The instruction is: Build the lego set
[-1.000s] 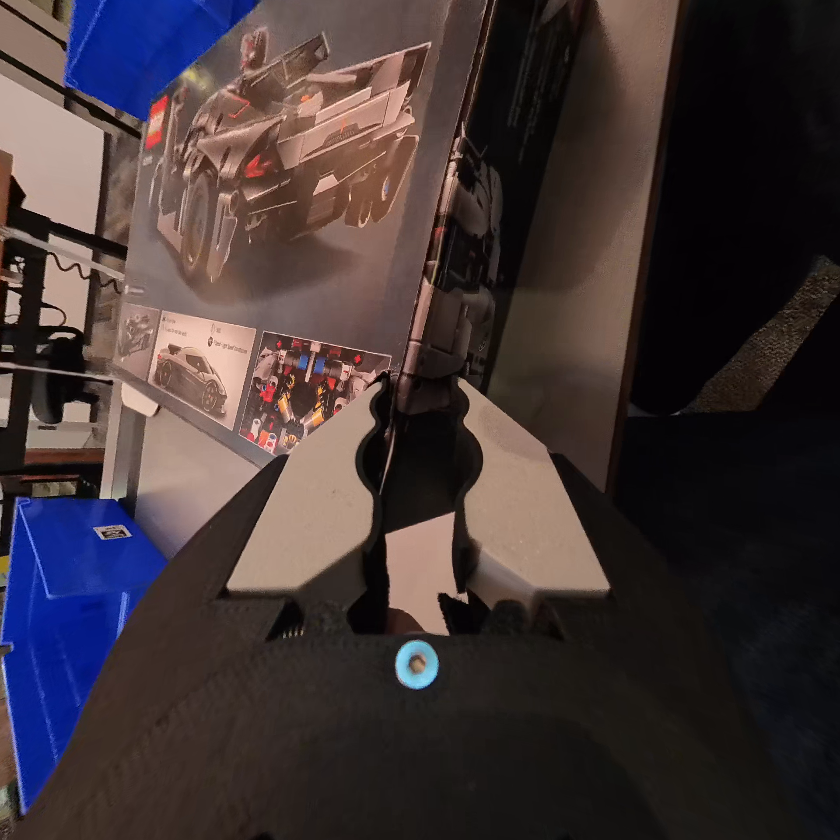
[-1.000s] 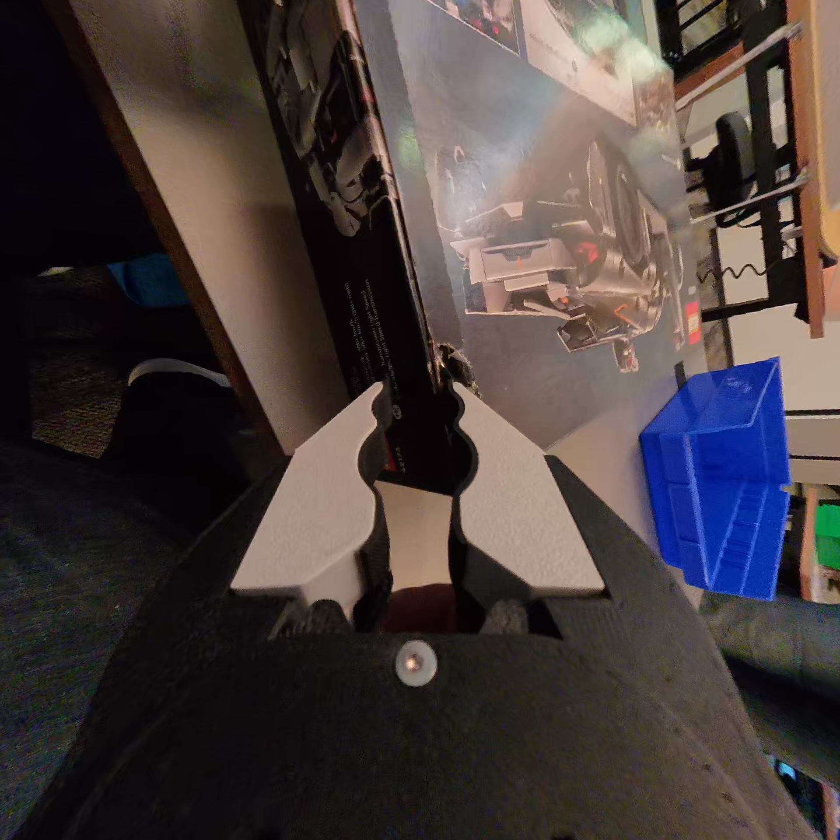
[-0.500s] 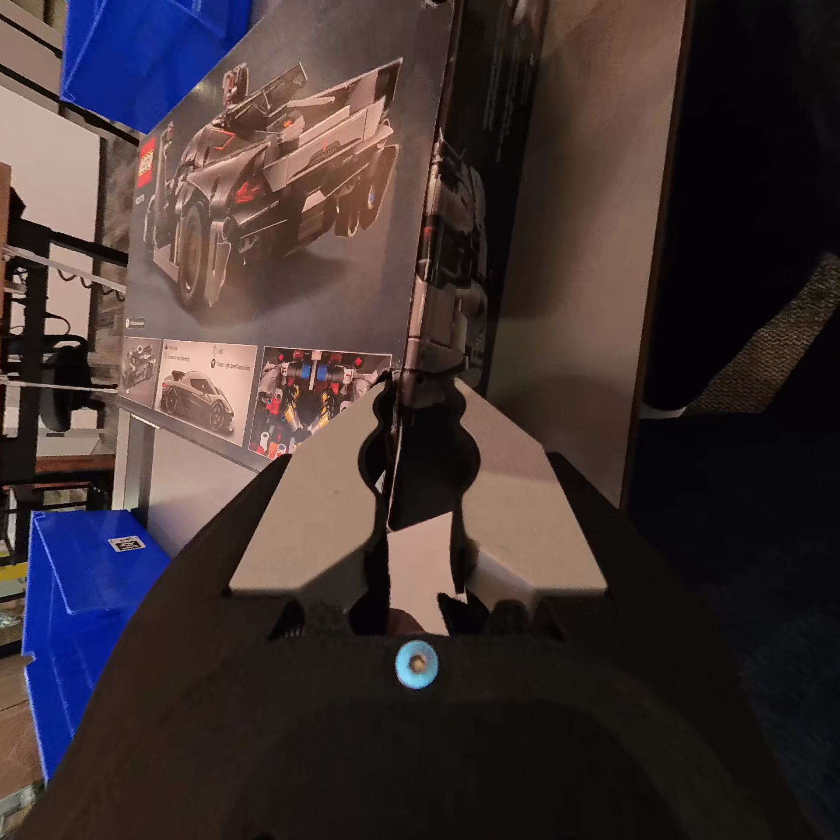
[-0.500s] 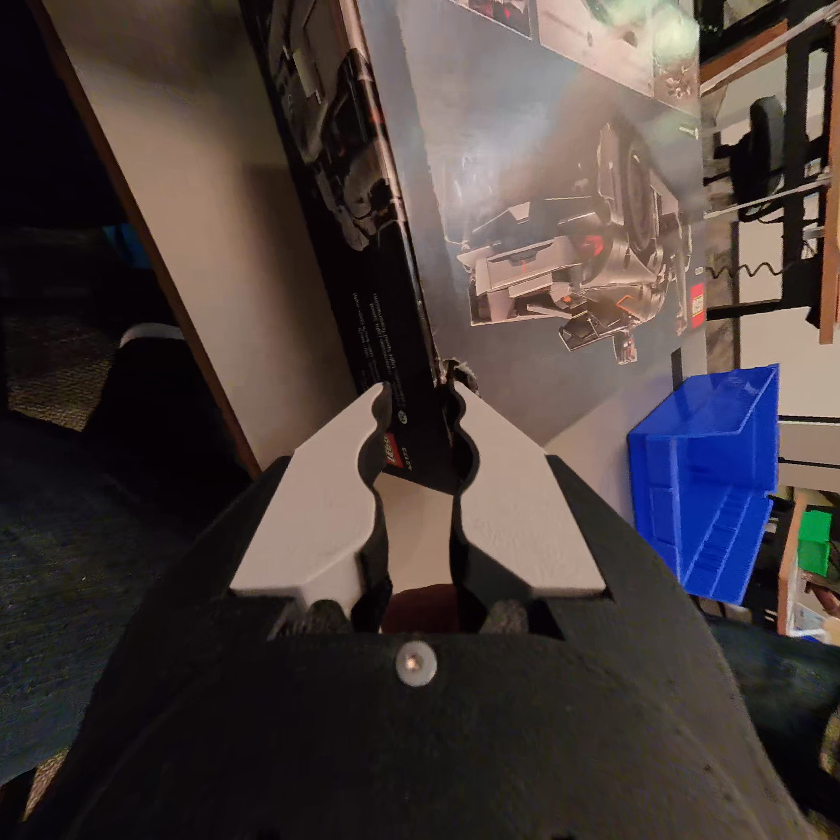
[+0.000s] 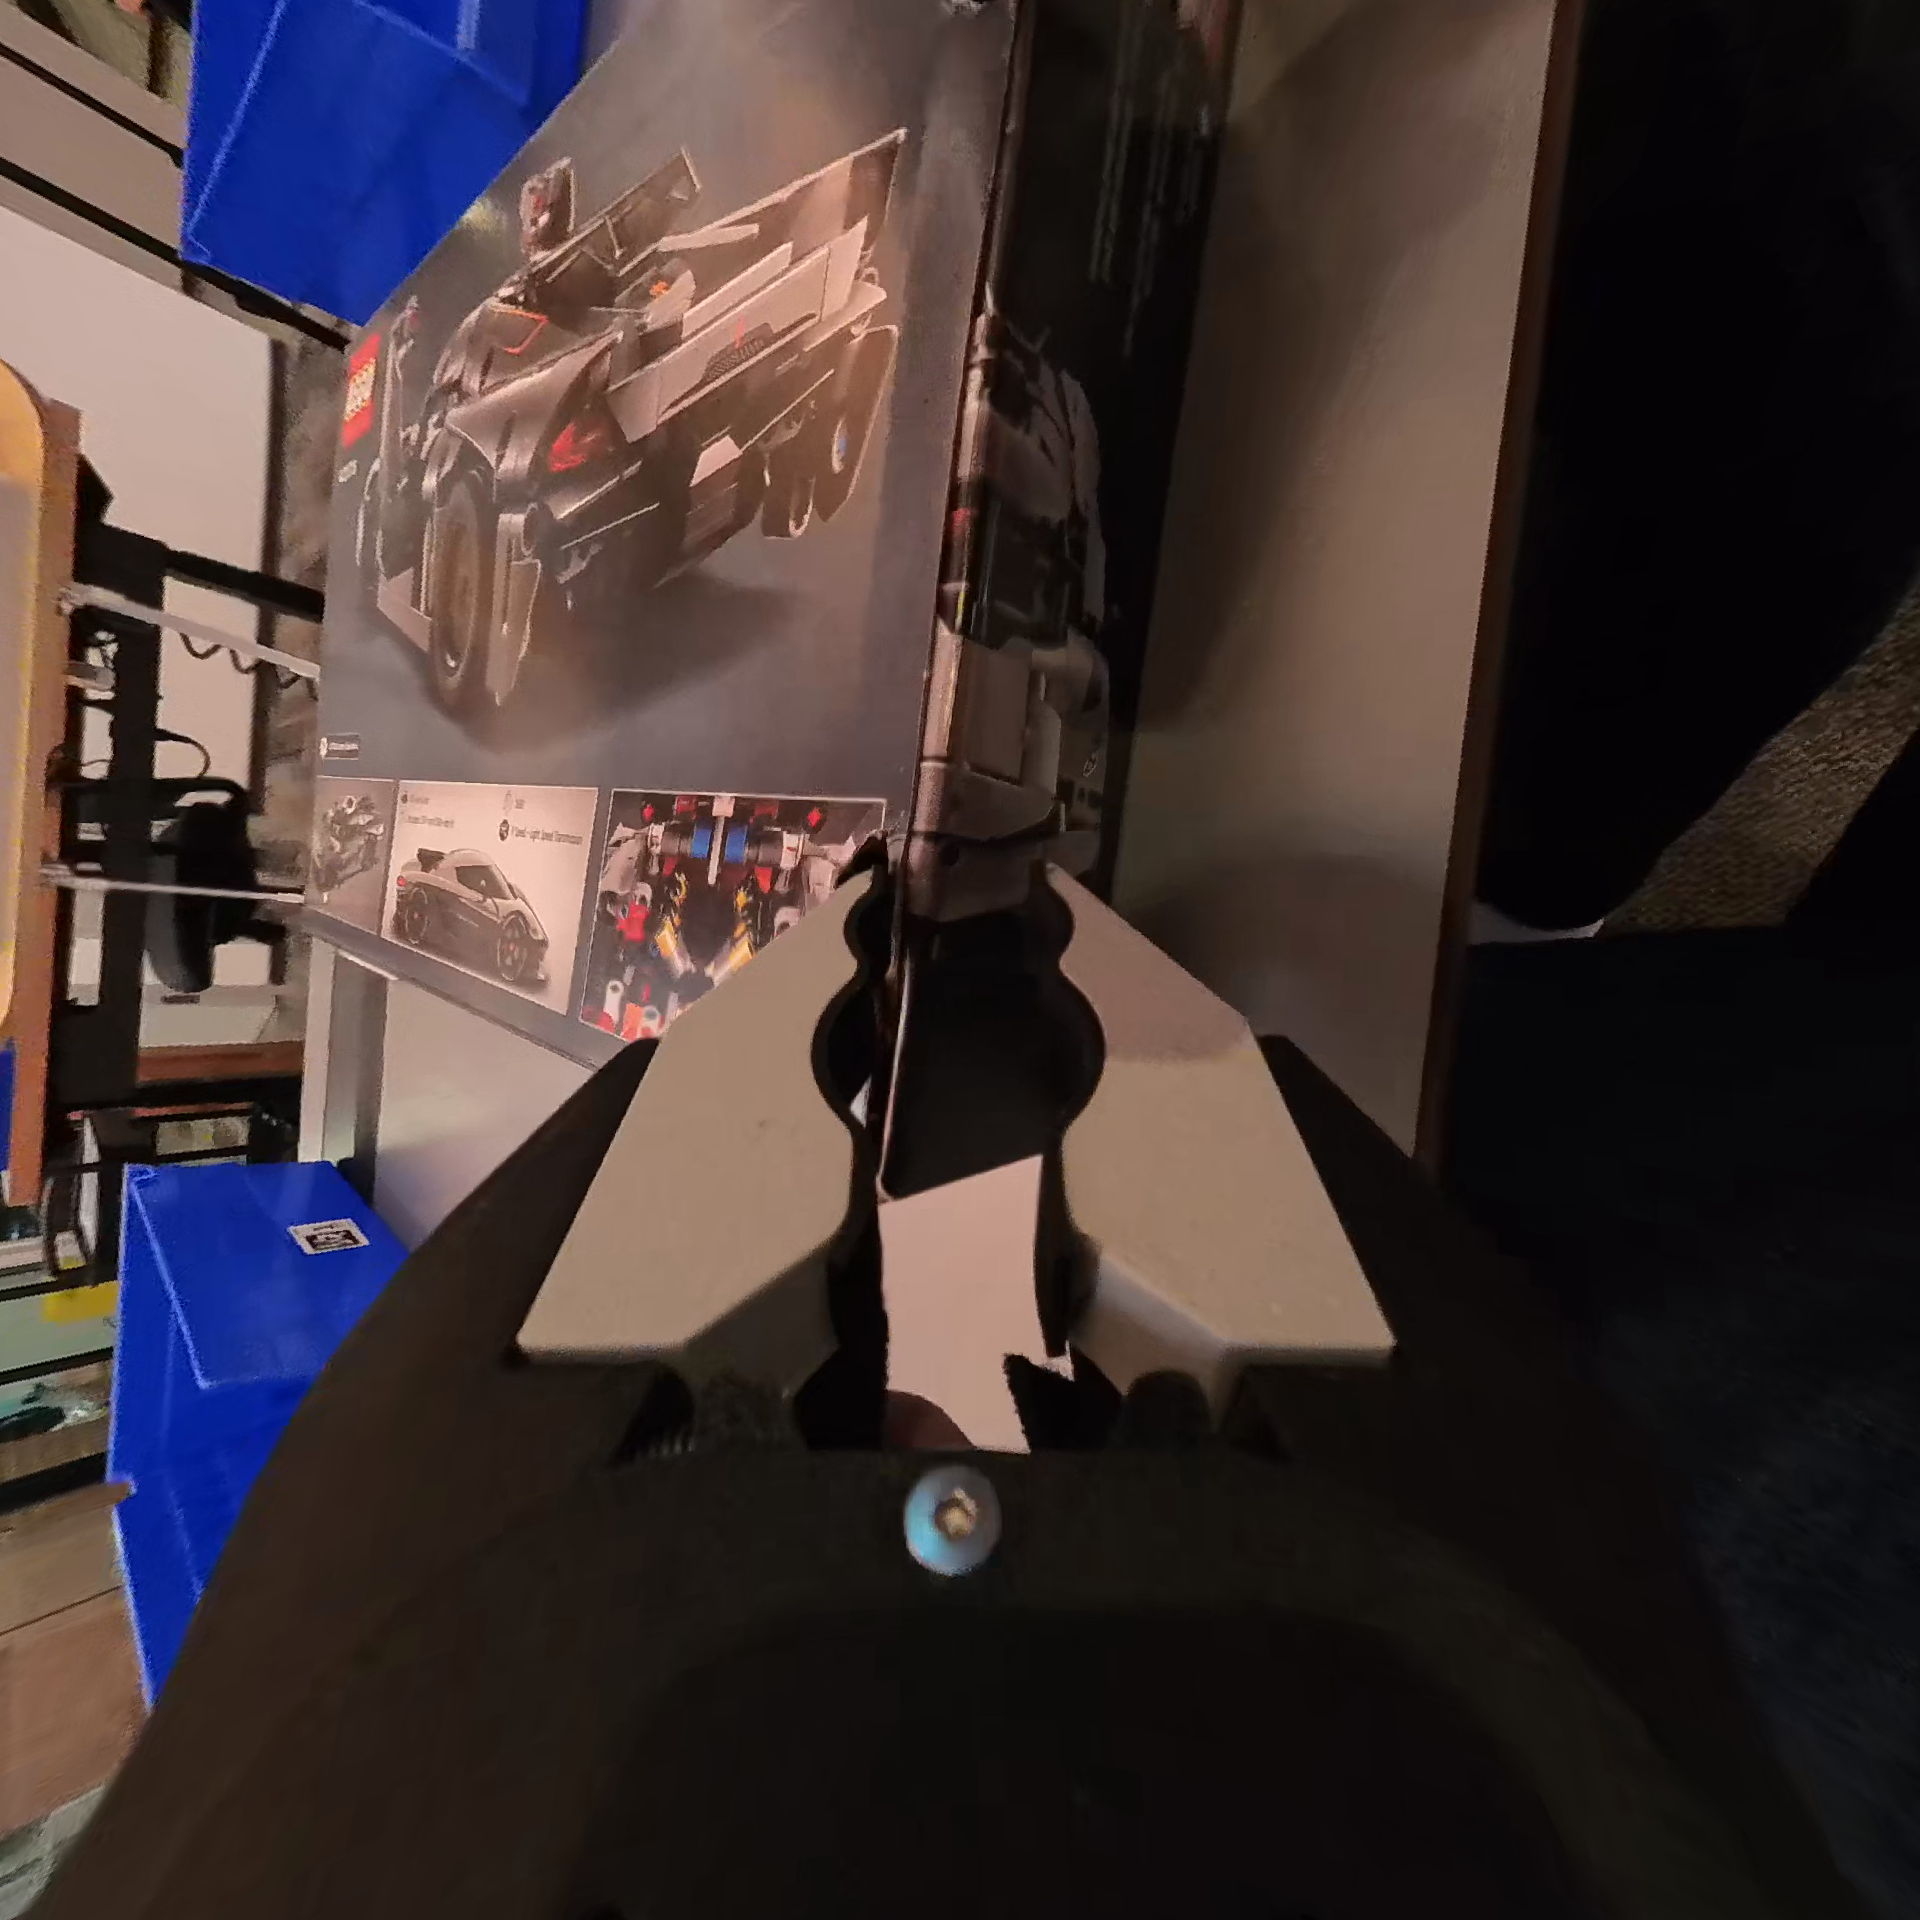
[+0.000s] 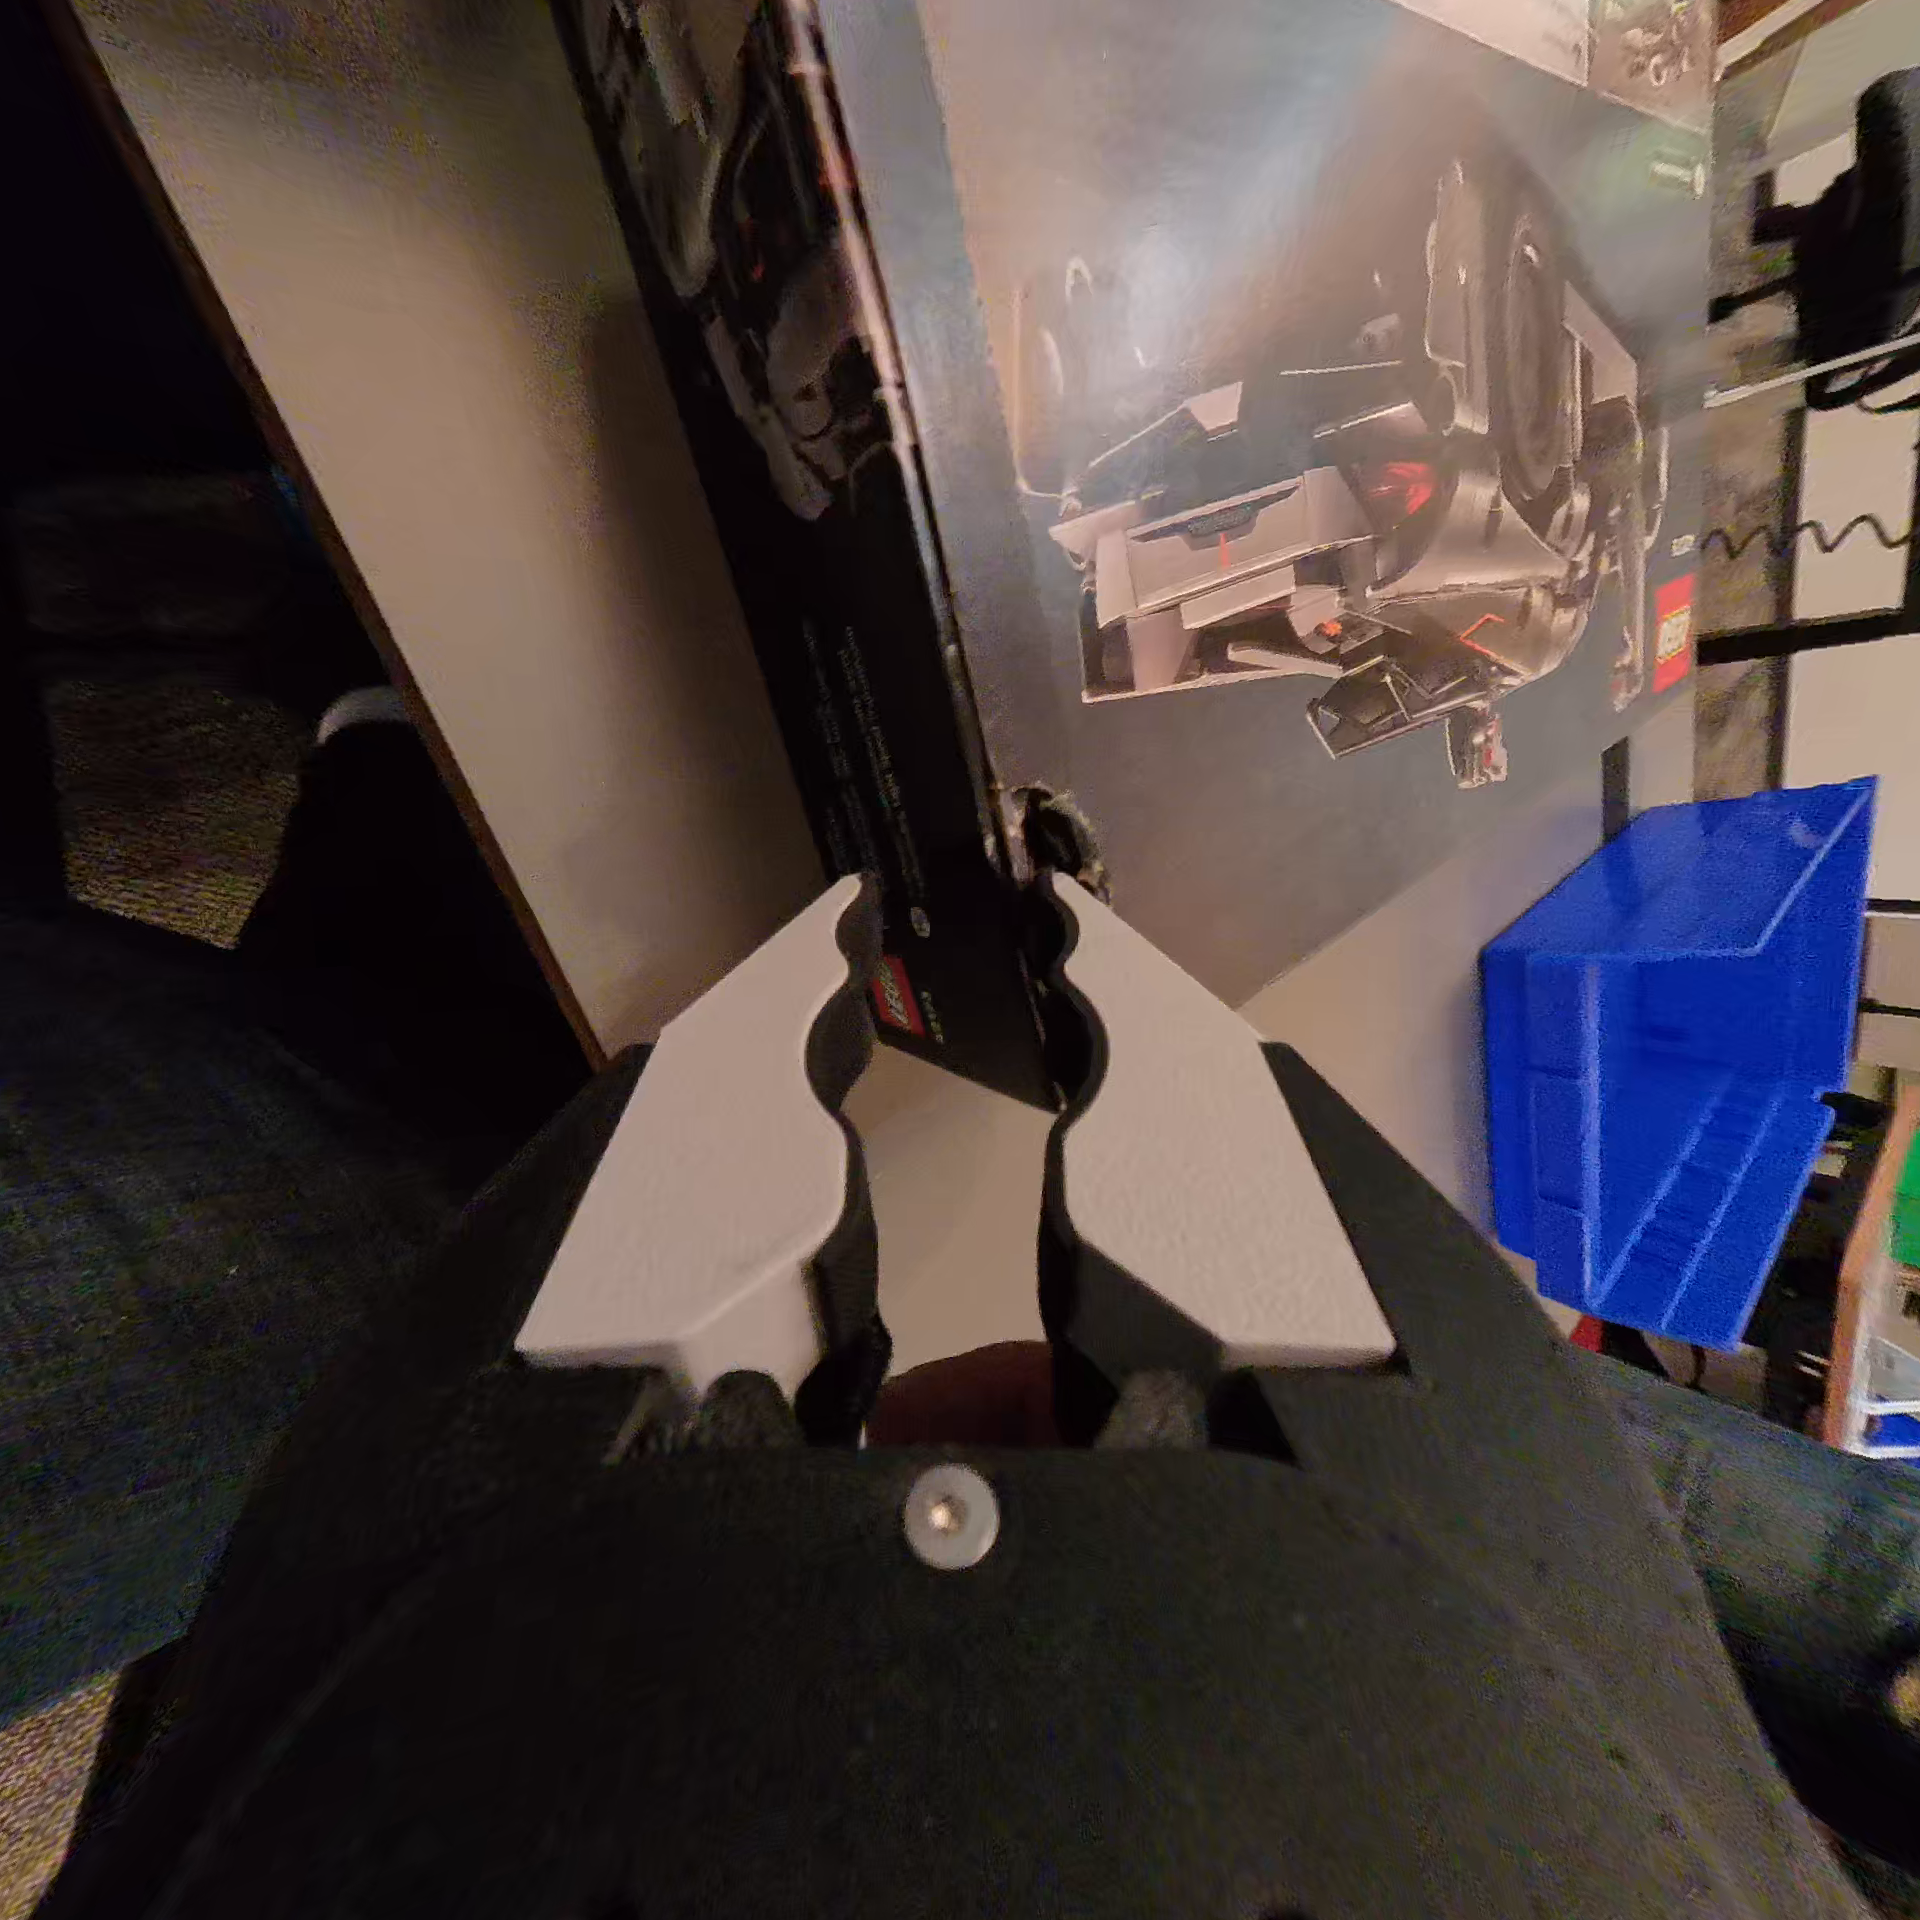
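Note:
The lego set box (image 5: 665, 540) is a flat cardboard box with a grey car printed on its broad face. It is held off the white table between both grippers. My left gripper (image 5: 961, 883) is shut on one narrow end of the box, the two grey fingers clamping its thin dark side. My right gripper (image 6: 956, 894) is shut on the opposite end of the box (image 6: 1299, 468), near a torn corner (image 6: 1055, 831). Each gripper's jaws stand as wide as the box is thick.
A white table top (image 5: 1320, 520) with a brown edge lies behind the box. Blue storage bins (image 5: 218, 1382) (image 6: 1662, 1081) sit beside it, another blue bin (image 5: 343, 135) at the upper left. Black metal racking (image 5: 114, 644) stands behind. Dark carpet (image 6: 156, 1195) lies beyond the table edge. The gap from one gripper's tips to the other's is roughly 15 cm.
The box has shifted and turned a little in both views. Both grippers keep their hold on its ends, and the blue bins have slid across the frame.

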A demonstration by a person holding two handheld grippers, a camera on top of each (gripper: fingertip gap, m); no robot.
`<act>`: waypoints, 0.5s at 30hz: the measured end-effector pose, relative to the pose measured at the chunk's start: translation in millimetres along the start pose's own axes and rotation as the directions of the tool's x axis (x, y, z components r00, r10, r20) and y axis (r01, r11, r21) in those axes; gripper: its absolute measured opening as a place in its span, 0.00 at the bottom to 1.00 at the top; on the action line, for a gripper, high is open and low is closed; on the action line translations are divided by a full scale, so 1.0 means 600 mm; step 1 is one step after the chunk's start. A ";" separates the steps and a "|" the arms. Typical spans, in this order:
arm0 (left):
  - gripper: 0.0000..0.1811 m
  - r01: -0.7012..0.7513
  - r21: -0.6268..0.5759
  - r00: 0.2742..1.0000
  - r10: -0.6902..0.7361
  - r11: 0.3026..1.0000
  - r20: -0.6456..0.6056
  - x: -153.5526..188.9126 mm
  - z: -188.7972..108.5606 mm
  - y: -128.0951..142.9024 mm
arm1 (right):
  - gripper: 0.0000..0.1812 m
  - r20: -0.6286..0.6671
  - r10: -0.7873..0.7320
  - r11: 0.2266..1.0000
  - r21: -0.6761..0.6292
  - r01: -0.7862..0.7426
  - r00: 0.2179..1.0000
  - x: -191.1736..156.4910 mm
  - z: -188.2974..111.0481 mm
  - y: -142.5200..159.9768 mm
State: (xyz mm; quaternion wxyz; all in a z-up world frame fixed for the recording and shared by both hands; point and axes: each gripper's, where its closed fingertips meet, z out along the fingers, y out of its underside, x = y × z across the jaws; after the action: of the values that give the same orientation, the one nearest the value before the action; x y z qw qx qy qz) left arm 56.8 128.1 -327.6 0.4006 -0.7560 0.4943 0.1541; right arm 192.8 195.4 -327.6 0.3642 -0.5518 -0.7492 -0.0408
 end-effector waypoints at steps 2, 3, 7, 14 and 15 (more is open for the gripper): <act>0.12 -0.018 -0.012 1.000 0.017 1.000 -0.005 -0.001 0.002 0.000 | 0.13 -0.006 -0.052 0.999 -0.013 0.052 0.999 0.000 0.004 -0.002; 0.12 -0.015 -0.013 1.000 0.015 1.000 -0.012 -0.001 0.002 0.000 | 0.13 -0.018 -0.080 0.997 -0.021 0.079 0.997 -0.001 0.006 -0.002; 0.12 -0.004 -0.023 0.999 0.003 1.000 -0.047 0.002 0.000 0.001 | 0.11 -0.010 -0.045 0.999 0.008 0.045 0.999 0.003 0.006 -0.003; 0.10 -0.022 -0.054 0.999 0.020 0.998 -0.039 -0.006 -0.008 0.003 | 0.14 -0.045 -0.094 0.995 0.015 0.095 0.995 0.000 0.003 -0.002; 0.09 -0.005 -0.056 0.999 0.003 0.998 -0.043 -0.007 -0.011 0.003 | 0.14 -0.046 -0.101 0.995 0.011 0.102 0.994 0.000 0.002 -0.002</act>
State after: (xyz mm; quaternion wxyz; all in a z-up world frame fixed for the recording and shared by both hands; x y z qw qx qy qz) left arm 52.1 125.4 -321.8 0.3681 -0.7691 0.4997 0.1527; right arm 191.3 195.4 -328.1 0.3821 -0.5094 -0.7681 -0.0670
